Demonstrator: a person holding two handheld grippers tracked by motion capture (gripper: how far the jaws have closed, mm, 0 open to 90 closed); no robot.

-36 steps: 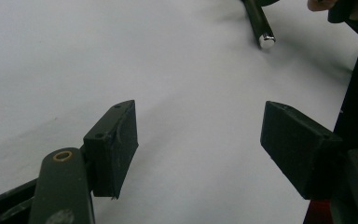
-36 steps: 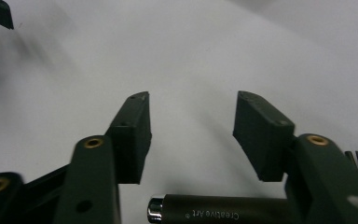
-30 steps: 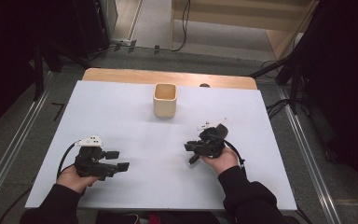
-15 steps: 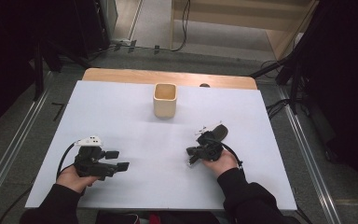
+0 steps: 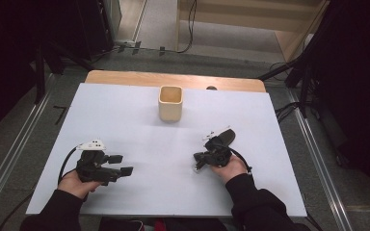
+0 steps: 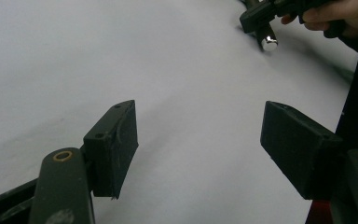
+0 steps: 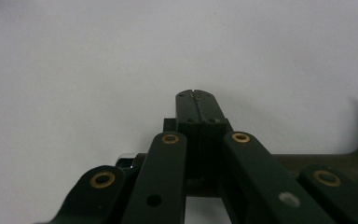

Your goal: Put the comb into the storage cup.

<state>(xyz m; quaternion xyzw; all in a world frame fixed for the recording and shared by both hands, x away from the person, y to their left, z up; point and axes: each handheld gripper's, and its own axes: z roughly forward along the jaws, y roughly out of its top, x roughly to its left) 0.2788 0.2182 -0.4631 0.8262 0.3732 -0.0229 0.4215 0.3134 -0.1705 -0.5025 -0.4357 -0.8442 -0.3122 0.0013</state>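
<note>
A cream square cup (image 5: 170, 102) stands upright at the far middle of the white table top (image 5: 125, 120). My left gripper (image 5: 124, 163) rests at the near left, pointing right, and its jaws (image 6: 198, 140) stand wide apart over bare white surface with nothing between them. At the near right, my right gripper (image 5: 198, 161) is low over the table and points left. Its two pads (image 7: 196, 95) are pressed flat together with nothing between them. A dark rod with a shiny end (image 7: 126, 161) runs across under its linkage; I cannot tell whether it is part of the gripper.
A wooden strip (image 5: 173, 79) borders the table's far edge, with a small dark spot (image 5: 211, 88) on it. Metal rails (image 5: 313, 159) run along both sides on the floor. Cables (image 5: 289, 108) lie beyond the right edge.
The right gripper has drifted slightly toward the near edge. The left gripper and the cup have kept still.
</note>
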